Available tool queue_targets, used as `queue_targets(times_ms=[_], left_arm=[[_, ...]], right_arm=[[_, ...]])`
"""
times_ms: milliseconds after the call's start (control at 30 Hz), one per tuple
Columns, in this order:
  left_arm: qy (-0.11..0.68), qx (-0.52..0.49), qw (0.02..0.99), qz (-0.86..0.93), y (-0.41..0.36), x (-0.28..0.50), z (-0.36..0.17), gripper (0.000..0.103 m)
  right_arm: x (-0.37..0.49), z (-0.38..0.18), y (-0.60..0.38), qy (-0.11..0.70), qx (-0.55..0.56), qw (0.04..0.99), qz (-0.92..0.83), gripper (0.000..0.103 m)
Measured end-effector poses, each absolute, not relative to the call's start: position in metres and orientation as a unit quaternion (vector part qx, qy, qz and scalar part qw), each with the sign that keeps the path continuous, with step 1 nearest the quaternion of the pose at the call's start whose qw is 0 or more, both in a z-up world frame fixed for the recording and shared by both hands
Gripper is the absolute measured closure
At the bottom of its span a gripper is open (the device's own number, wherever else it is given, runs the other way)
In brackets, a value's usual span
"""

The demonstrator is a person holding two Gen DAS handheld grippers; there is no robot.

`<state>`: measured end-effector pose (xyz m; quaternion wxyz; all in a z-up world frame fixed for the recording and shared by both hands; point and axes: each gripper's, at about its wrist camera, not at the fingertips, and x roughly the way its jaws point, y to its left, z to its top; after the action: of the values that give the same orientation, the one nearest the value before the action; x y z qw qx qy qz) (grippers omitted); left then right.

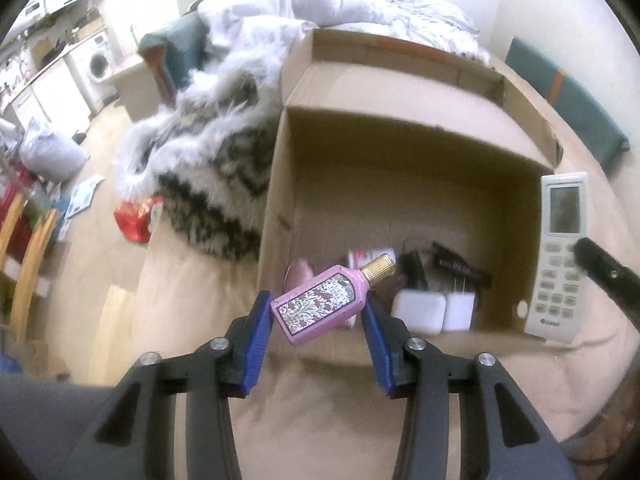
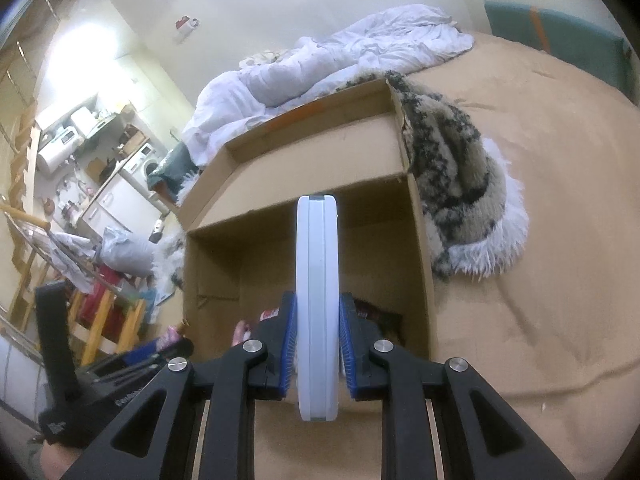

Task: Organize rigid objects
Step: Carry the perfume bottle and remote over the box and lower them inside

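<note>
A pink floral perfume bottle (image 1: 320,306) with a gold cap hangs tilted over the near edge of the open cardboard box (image 1: 400,184), and my left gripper (image 1: 318,308) is shut on it between the blue pads. In the right wrist view my right gripper (image 2: 318,308) is shut on a white remote control (image 2: 318,280), held edge-on in front of the same box (image 2: 420,240). The left wrist view shows that remote (image 1: 560,256) face-on, just outside the box's right wall. Inside the box lie white blocks (image 1: 418,312), black items (image 1: 460,266) and a red-and-white pack (image 1: 366,258).
The box stands on a bed with a tan sheet (image 2: 540,240). A fluffy black-and-white throw (image 1: 216,184) lies against the box's side, with a white duvet (image 1: 320,8) behind it. A teal headboard (image 1: 580,108) is at the far right. A red bag (image 1: 134,220) and wooden furniture (image 1: 28,264) stand on the floor to the left.
</note>
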<state>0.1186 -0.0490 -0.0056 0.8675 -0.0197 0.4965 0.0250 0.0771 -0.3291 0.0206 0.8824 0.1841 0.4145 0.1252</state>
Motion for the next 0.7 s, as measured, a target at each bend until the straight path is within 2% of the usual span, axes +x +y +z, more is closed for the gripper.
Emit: queue_targets(times_ms=[300,700], left_arm=[[0.499,0.011,0.867,0.004,-0.071,0.165,-0.033,0.062],[0.520,0.025,0.854,-0.001,-0.091,0.186,-0.071,0.062]], right_arm=[[0.117,-0.009,-0.326,0.452,0.192,0.862,0.122,0.081],[0.129,-0.045,-0.311,0.506,0.185,0.833,0.121,0.081]])
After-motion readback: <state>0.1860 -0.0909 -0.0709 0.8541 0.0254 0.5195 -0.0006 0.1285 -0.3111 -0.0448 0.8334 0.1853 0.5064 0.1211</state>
